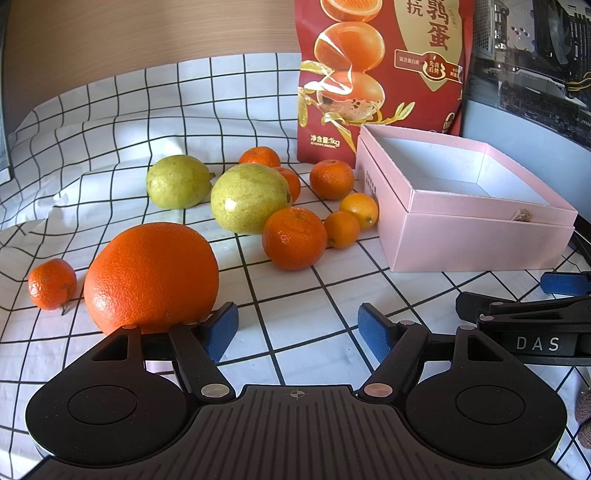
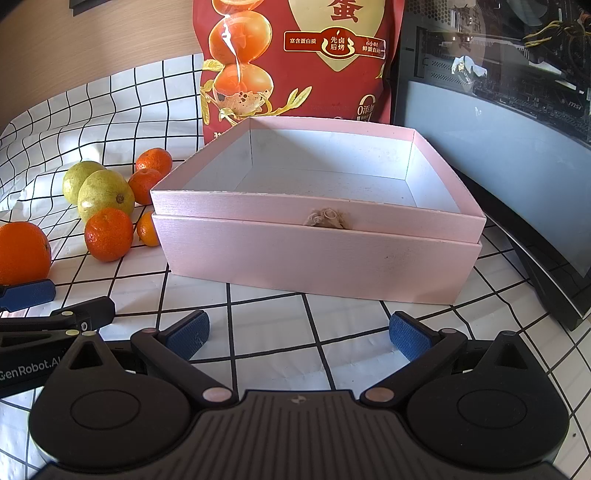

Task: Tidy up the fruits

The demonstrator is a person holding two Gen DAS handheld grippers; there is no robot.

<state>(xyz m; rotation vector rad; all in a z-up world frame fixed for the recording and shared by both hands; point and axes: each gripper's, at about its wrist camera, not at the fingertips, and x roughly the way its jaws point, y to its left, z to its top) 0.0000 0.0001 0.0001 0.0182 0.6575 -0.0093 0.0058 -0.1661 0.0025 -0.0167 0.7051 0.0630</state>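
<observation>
A large orange (image 1: 151, 275) lies just ahead-left of my left gripper (image 1: 297, 330), which is open and empty above the checked cloth. Two green pears (image 1: 249, 197) (image 1: 177, 181), several mandarins (image 1: 294, 237) (image 1: 331, 178) and two kumquats (image 1: 360, 210) lie loose behind it. An open, empty pink box (image 1: 480, 236) stands to the right. In the right wrist view my right gripper (image 2: 299, 332) is open and empty just in front of the pink box (image 2: 317, 254); the fruits (image 2: 109, 233) lie to its left.
A red snack bag (image 1: 376, 74) stands behind the box. A dark computer case (image 2: 517, 110) stands at the right. A wooden wall (image 1: 147, 33) is at the back. The right gripper shows in the left wrist view (image 1: 535, 325).
</observation>
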